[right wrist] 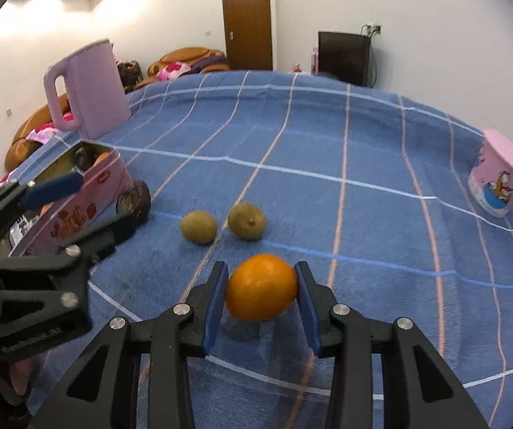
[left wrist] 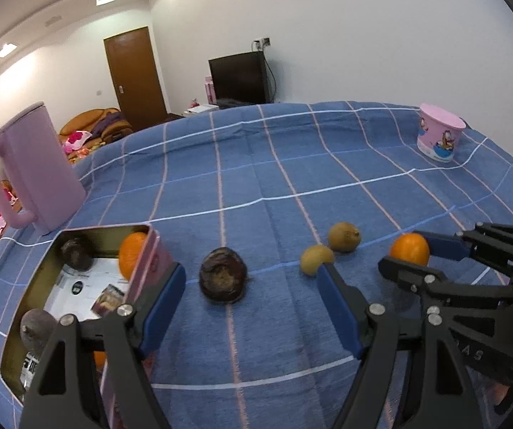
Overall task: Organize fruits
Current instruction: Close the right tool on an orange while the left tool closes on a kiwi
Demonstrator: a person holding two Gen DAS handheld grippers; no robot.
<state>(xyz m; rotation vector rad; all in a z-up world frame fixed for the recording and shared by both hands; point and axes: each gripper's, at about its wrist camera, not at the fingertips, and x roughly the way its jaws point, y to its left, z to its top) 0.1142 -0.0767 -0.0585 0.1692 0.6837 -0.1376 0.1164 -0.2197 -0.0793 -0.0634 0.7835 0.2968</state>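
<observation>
Four fruits lie loose on the blue checked tablecloth [left wrist: 256,164]: a dark wrinkled fruit [left wrist: 223,274], two yellow-green fruits [left wrist: 316,258] [left wrist: 343,236] side by side, and an orange [right wrist: 262,287]. The right gripper [right wrist: 262,291] has its blue pads against both sides of that orange, which the right wrist view shows clamped between them with a shadow on the cloth beneath; whether it is clear of the cloth cannot be told. The left wrist view shows the same orange [left wrist: 409,248] only from the side, partly behind the right gripper's [left wrist: 412,250] black finger. The left gripper [left wrist: 249,304] stands wide open with nothing between its fingers; the dark fruit lies on the cloth ahead of the gap, apart from both pads. Its left pad [left wrist: 163,307] is just beside the wall of the pink tin [left wrist: 149,268]. Only the left wrist view looks down into the tin: an orange [left wrist: 131,254] against the near wall, a dark fruit [left wrist: 76,253] at the far corner, another dark fruit [left wrist: 36,327] at the near end, and printed paper on the bottom. The right wrist view instead shows the tin's decorated outer side [right wrist: 78,211] and the dark fruit [right wrist: 135,198] close against it, partly behind the left gripper [right wrist: 88,203]. A pink kettle [left wrist: 31,168] stands beyond the tin; a pink cartoon cup [left wrist: 438,136] stands well apart at the far right.
</observation>
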